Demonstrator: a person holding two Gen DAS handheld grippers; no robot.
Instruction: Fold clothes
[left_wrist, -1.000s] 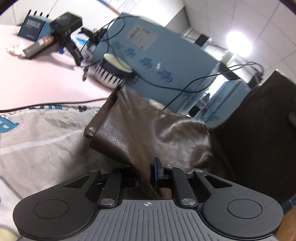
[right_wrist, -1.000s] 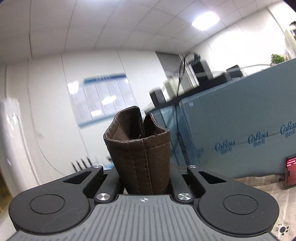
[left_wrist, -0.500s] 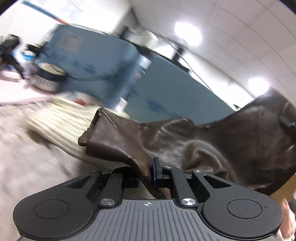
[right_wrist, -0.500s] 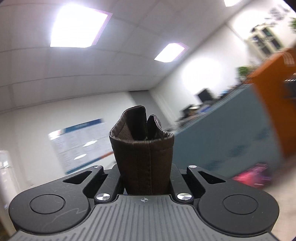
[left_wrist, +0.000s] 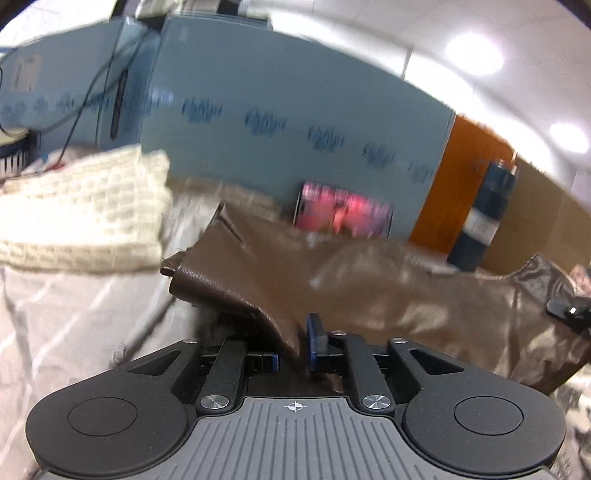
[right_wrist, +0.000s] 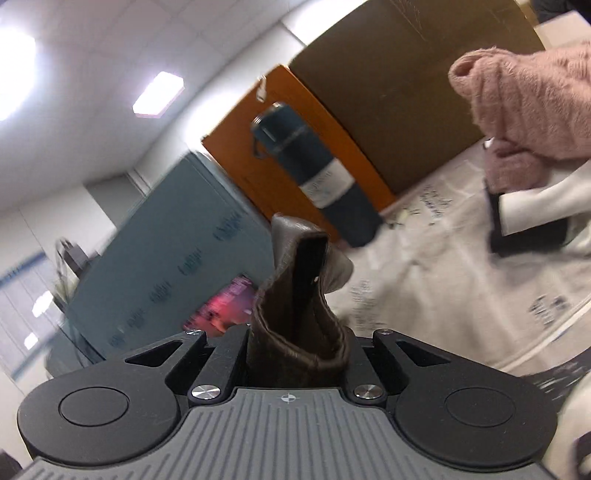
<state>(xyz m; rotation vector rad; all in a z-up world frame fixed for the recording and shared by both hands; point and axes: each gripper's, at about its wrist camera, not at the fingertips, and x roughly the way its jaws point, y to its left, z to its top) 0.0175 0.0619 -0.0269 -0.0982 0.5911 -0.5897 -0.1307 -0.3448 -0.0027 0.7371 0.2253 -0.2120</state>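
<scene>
One brown leather garment (left_wrist: 369, 280) is hanging stretched between both grippers, long axis running left to right above the cloth-covered surface (left_wrist: 74, 314). Left gripper (left_wrist: 293, 345) fingers are pinching an edge; right gripper (right_wrist: 295, 354) fingers are clamping a bunched hem. One cream knit (left_wrist: 81, 206), one pink sweater (right_wrist: 524, 107), one flask (right_wrist: 317, 173) are lying beyond.

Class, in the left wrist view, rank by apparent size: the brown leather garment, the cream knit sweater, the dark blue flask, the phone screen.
1. brown leather garment, nearest the camera
2. cream knit sweater
3. and 4. phone screen and dark blue flask: look alike, unranked
</scene>
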